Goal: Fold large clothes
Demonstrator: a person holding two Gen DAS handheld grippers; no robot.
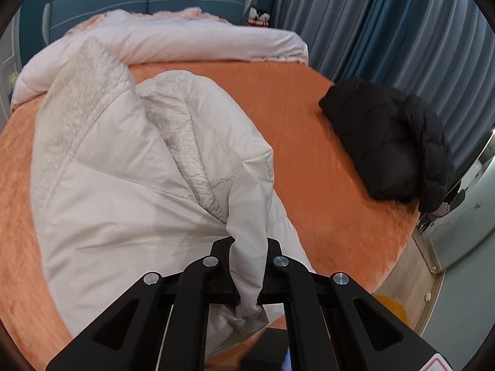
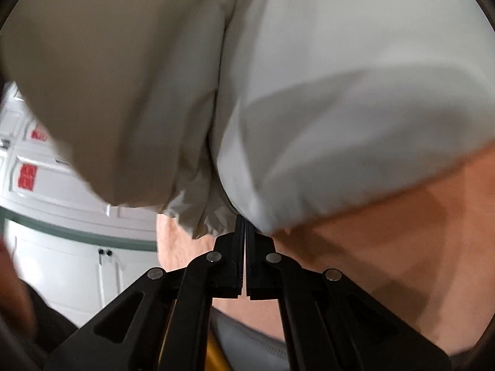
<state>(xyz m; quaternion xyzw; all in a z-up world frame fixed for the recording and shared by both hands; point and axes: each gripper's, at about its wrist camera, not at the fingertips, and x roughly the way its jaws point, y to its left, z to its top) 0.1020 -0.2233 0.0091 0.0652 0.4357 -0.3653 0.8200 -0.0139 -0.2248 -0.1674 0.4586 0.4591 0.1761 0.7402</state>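
Observation:
A large cream-white padded coat (image 1: 130, 170) with a fuzzy lining lies spread on the orange bed sheet (image 1: 294, 108). My left gripper (image 1: 249, 242) is shut on a fold of the coat's edge near the bed's front edge; the cloth hangs down between the jaws. In the right wrist view the same coat (image 2: 324, 92) fills the frame, lifted above the orange sheet (image 2: 402, 232). My right gripper (image 2: 243, 221) is shut on a thin edge of the coat.
A black puffer jacket (image 1: 393, 142) lies at the bed's right edge. A pale pink duvet (image 1: 185, 40) is bunched by the blue headboard (image 1: 148, 3). Blue-grey curtains (image 1: 386, 24) hang to the right. White cabinets (image 2: 77, 247) stand to the left in the right wrist view.

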